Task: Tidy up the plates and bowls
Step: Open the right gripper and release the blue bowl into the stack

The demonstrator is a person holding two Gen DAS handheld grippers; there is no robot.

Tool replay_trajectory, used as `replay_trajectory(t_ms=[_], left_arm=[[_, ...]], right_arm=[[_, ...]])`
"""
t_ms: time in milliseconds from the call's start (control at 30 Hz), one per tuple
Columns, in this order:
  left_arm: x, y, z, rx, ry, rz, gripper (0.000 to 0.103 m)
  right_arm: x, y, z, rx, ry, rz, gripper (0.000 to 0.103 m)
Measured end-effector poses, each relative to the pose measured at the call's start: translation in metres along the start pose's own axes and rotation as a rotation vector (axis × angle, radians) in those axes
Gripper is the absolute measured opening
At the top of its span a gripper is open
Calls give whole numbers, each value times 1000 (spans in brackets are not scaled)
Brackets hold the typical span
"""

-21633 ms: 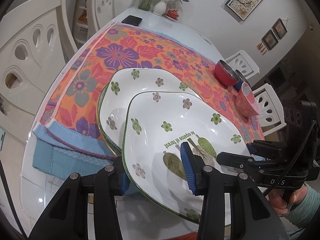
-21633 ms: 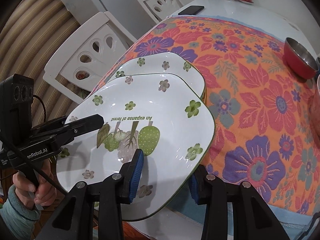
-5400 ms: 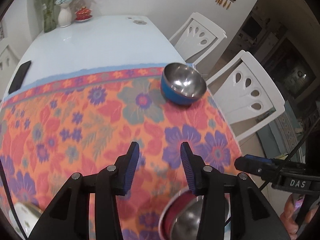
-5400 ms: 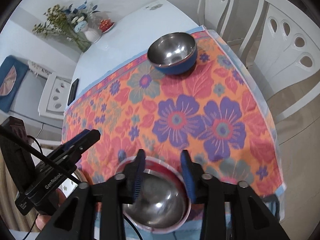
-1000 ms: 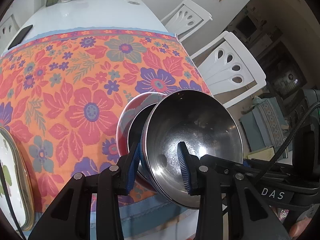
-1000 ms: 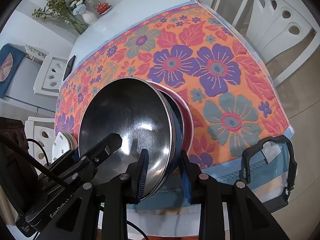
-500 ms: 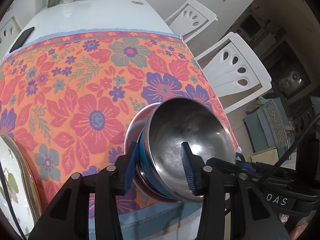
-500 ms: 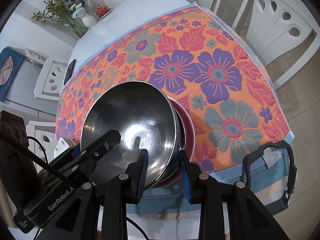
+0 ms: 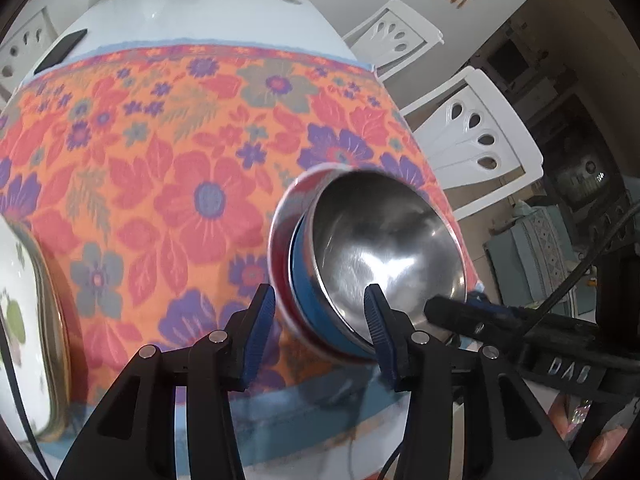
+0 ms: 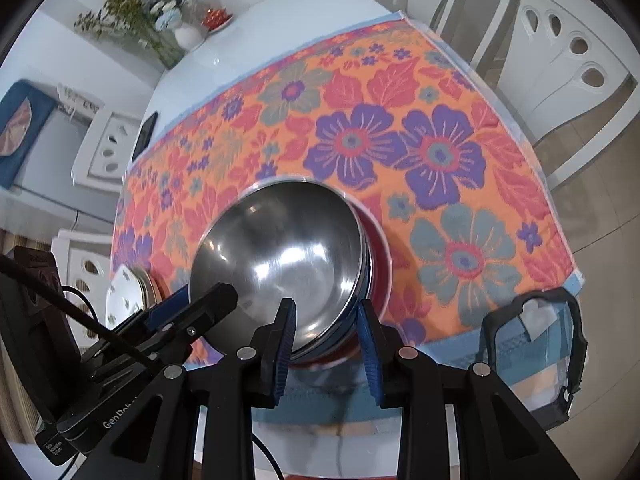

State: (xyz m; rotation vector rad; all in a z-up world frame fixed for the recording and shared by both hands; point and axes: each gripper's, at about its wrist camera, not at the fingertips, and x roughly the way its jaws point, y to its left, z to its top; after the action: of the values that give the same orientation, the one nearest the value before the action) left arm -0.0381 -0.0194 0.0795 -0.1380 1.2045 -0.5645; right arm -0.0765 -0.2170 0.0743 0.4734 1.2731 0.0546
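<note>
A blue steel-lined bowl [image 9: 384,252] [image 10: 288,256] sits nested in a red bowl [image 9: 280,248] [image 10: 380,264] on the floral tablecloth near the front edge. My left gripper [image 9: 320,320] is open, its jaws either side of the bowls' near rim without clamping it. My right gripper [image 10: 326,330] is open too, its jaws straddling the near rim from the other side. White flower-print plates [image 9: 24,304] [image 10: 128,292] lie stacked at the table's left.
White chairs [image 9: 476,148] [image 10: 568,64] stand close to the table's right side. A black phone [image 9: 60,50], a vase of flowers [image 10: 176,32] and a small red dish [image 10: 216,18] sit on the bare white far end. The table's front edge is just below the bowls.
The blue bowl has settled down into the red bowl on the cloth. Both grippers have drawn back a little and their jaws no longer pinch its rim.
</note>
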Motion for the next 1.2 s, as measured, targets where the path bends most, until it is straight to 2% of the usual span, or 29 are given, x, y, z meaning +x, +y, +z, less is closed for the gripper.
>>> replay_trajectory(t_ms=[200,700,800,867,1133,1200], left_arm=[[5,-3,-10,4,22,-2,44],[-21,-2,-10,-18,-30,-16,44],[-29,-4,-12,-8,-44,-25,44],[-38,-7,-14,7,-62,-34,44],[-69,-16,-21,32,-98,-67,44],[-76,-15,-25,33,-107,-67,48]], right_arm=[[14,-8,-18,16,37,17,30],[-27,-5,-24,34,-66,61,31],[-37,-2,-27,36,-92,64,39],[-46,1,-28,34,-122,62,50],[-76,12,-38,5,-191,62,55],[-84,10,-39,-2,-209,34,56]])
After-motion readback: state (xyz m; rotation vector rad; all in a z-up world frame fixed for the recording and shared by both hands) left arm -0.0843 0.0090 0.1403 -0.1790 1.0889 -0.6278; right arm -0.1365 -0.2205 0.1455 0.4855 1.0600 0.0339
